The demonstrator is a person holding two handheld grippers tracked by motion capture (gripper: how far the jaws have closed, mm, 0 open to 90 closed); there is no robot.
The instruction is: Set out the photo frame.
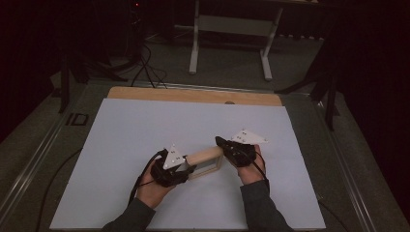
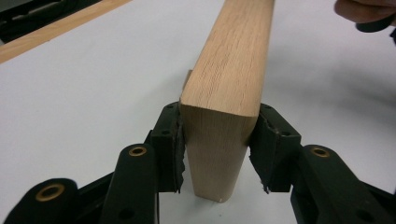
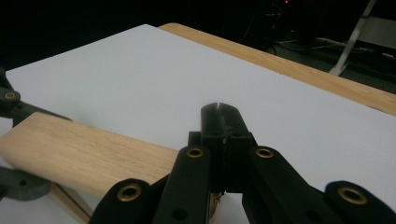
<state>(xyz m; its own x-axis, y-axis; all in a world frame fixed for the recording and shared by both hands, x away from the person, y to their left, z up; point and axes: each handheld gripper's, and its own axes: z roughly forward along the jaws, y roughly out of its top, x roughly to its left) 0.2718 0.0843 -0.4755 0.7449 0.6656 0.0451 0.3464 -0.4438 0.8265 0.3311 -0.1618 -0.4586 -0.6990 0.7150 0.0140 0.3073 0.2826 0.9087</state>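
A light wooden piece [image 1: 205, 157] with a rounded top bar stands on edge on the white sheet [image 1: 145, 125]. In the left gripper view, my left gripper [image 2: 217, 140] has the near end of the wooden piece [image 2: 233, 60] between its jaws, both pads touching its sides. Seen from above, the left gripper [image 1: 189, 168] sits at the piece's left end. My right gripper [image 1: 221, 141] is at the piece's right end with its jaws together. In the right gripper view, the right gripper [image 3: 219, 109] is shut with nothing in it, just above the wood [image 3: 88, 154].
The white sheet covers a table whose bare wooden edge [image 1: 193, 95] shows at the far side. Beyond it on the dark floor stand a white metal stand [image 1: 232, 29] and some cables [image 1: 145, 67]. A black cable [image 1: 138, 181] trails from the left gripper.
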